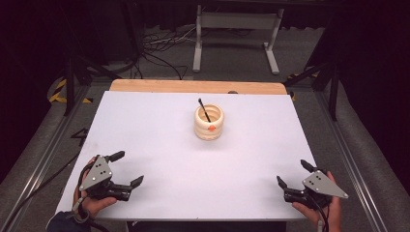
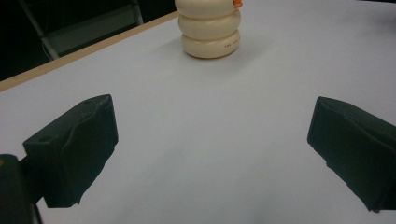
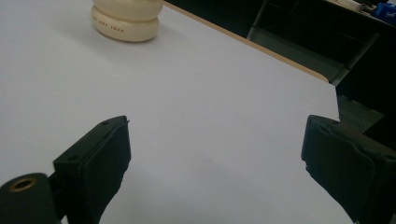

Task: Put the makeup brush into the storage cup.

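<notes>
While the cream ribbed holder (image 1: 209,123) stands upright on the white tabletop (image 1: 159,130) with a dark pen (image 1: 204,110) leaning inside it, it sits well ahead of both grippers, forward and to the right of the left gripper (image 1: 127,168) and forward and to the left of the right gripper (image 1: 291,173). Each gripper rests low near the table's near edge, jaws spread wide with nothing between them.

The holder (image 2: 210,29) loses its top at the upper edge of both gripper views. Its small print (image 3: 111,28) is perhaps lettering, too blurred to read.
</notes>
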`<action>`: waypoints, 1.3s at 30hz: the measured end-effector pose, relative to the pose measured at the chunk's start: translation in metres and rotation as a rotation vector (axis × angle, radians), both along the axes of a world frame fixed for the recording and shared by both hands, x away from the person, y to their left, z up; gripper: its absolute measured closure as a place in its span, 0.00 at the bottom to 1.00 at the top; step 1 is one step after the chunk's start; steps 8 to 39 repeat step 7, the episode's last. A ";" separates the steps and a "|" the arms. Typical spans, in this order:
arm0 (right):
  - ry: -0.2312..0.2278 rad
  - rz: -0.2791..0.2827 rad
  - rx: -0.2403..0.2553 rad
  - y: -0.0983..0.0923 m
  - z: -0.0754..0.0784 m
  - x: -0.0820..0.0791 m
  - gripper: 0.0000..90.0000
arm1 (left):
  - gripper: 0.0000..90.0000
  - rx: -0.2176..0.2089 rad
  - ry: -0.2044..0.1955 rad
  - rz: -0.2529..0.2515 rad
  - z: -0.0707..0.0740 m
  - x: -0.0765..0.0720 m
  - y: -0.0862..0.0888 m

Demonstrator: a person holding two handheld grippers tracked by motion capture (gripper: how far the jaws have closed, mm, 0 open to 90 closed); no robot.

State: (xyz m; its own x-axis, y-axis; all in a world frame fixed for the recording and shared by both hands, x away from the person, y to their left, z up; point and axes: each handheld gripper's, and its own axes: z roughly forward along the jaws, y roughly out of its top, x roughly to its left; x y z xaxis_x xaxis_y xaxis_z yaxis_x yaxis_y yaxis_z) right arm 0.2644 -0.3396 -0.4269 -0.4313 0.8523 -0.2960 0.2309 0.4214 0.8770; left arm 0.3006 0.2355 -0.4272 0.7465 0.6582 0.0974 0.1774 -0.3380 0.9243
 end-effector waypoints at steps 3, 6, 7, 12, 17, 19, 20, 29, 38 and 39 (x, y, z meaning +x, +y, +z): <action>-0.017 -0.001 0.003 0.001 0.001 0.000 0.11 | 0.03 -0.001 0.000 0.009 0.000 -0.001 0.002; -0.051 0.005 0.004 0.005 0.004 0.000 0.12 | 0.03 0.002 -0.001 0.021 0.000 -0.001 0.003; -0.051 0.005 0.004 0.005 0.004 0.000 0.12 | 0.03 0.002 -0.001 0.021 0.000 -0.001 0.003; -0.051 0.005 0.004 0.005 0.004 0.000 0.12 | 0.03 0.002 -0.001 0.021 0.000 -0.001 0.003; -0.051 0.005 0.004 0.005 0.004 0.000 0.12 | 0.03 0.002 -0.001 0.021 0.000 -0.001 0.003; -0.051 0.005 0.004 0.005 0.004 0.000 0.12 | 0.03 0.002 -0.001 0.021 0.000 -0.001 0.003; -0.051 0.005 0.004 0.005 0.004 0.000 0.12 | 0.03 0.002 -0.001 0.021 0.000 -0.001 0.003; -0.051 0.005 0.004 0.005 0.004 0.000 0.12 | 0.03 0.002 -0.001 0.021 0.000 -0.001 0.003; -0.051 0.005 0.004 0.005 0.004 0.000 0.12 | 0.03 0.002 -0.001 0.021 0.000 -0.001 0.003; -0.051 0.005 0.004 0.005 0.004 0.000 0.12 | 0.03 0.002 -0.001 0.021 0.000 -0.001 0.003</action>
